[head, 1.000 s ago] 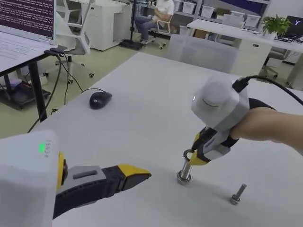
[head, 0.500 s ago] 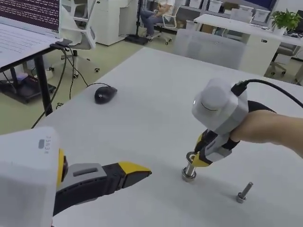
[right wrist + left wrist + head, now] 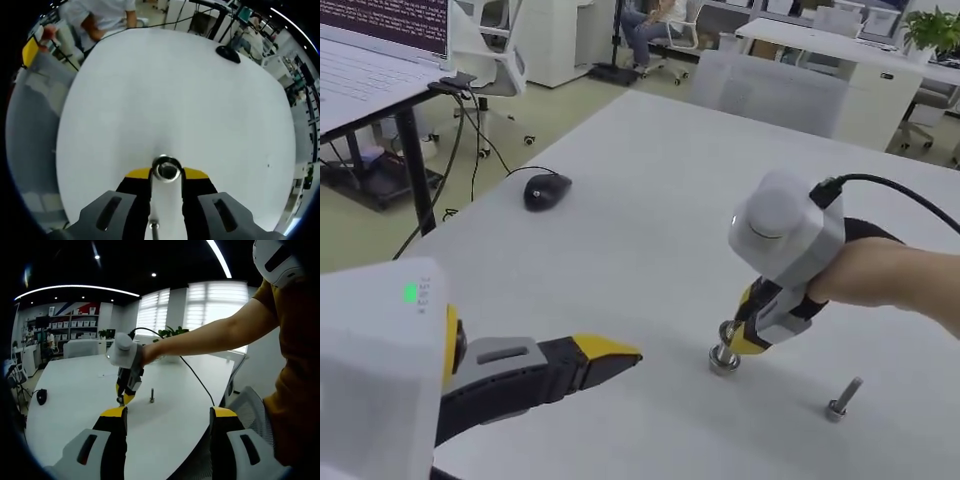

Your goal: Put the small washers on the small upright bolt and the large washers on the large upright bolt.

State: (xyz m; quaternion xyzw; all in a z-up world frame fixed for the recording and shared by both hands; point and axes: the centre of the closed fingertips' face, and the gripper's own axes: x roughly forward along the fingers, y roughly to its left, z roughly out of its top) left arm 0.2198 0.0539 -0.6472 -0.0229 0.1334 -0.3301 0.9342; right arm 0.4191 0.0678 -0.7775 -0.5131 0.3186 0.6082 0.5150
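My right gripper (image 3: 732, 338) is shut on a large washer (image 3: 726, 331), a steel ring threaded over the large upright bolt (image 3: 724, 358) and held partway down it. In the right gripper view the washer (image 3: 166, 169) sits between the yellow fingertips (image 3: 138, 173). The small upright bolt (image 3: 841, 398) stands to the right on the white table (image 3: 640, 220) and carries nothing that I can see. At the lower left my left gripper (image 3: 620, 352) hovers open and empty; its own view shows the gripper (image 3: 169, 415) facing the right gripper (image 3: 123, 396) and the small bolt (image 3: 151, 396).
A black mouse (image 3: 547, 190) lies at the table's far left, its cable running off the edge. The right gripper's black cable (image 3: 880, 190) arcs over the person's hand (image 3: 880, 275). Desks, chairs and a seated person (image 3: 650, 15) are beyond the table.
The right gripper has lowered the washer from the top of the large bolt to partway down its shaft. The head camera has shifted; the left gripper holds about the same place.
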